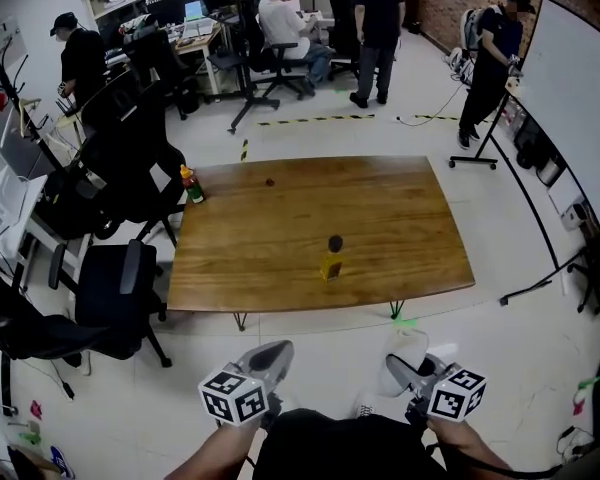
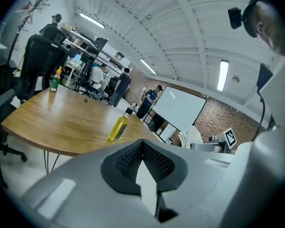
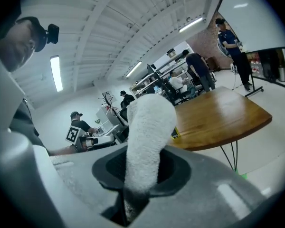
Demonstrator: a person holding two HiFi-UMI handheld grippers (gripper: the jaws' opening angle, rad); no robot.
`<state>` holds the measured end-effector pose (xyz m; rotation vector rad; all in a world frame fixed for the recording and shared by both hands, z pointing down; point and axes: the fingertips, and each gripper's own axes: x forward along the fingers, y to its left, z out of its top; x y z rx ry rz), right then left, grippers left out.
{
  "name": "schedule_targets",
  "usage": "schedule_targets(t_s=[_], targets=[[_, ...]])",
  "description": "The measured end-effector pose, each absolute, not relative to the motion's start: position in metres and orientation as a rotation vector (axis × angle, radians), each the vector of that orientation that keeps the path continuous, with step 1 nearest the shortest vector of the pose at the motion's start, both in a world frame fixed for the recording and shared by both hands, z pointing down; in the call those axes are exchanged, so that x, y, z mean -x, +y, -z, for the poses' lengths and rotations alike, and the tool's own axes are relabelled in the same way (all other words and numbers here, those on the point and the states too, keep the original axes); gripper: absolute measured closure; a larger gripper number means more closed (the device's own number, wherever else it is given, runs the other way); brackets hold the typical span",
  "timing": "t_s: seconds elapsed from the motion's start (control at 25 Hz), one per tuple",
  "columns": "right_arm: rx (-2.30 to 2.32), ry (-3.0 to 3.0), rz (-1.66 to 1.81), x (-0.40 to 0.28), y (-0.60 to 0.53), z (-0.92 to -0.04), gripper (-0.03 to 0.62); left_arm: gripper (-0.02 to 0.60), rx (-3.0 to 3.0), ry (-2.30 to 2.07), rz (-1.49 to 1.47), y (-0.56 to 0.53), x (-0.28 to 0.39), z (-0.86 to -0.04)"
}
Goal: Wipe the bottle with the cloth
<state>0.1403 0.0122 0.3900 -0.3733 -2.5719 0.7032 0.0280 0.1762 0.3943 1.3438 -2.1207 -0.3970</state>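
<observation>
A yellow bottle [image 1: 331, 258] with a dark cap stands upright near the front middle of the wooden table [image 1: 400, 218]; in the left gripper view the bottle [image 2: 118, 126] is well ahead. My left gripper [image 1: 268, 360] hangs in front of the table, short of its edge, jaws shut with nothing between them [image 2: 143, 148]. My right gripper [image 1: 405, 366] is beside it, shut on a white cloth [image 1: 410, 346]. The cloth [image 3: 145, 141] stands up between the jaws and hides most of the bottle in the right gripper view.
A green bottle with an orange top [image 1: 191, 184] stands at the table's left corner, and a small dark object [image 1: 269, 181] lies near the far edge. Black office chairs [image 1: 110, 288] crowd the left side. A whiteboard [image 1: 575, 98] stands at right. Several people are at the back.
</observation>
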Motion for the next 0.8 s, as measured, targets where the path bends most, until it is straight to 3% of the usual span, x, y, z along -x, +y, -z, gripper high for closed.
schedule_targets(t_s=[0.8], targets=[[0.444,-2.587,-0.656,-0.136,0.006,-0.388,0.523,0.565,-1.326,-2.132,0.319,0.163,-0.043,-0.393]])
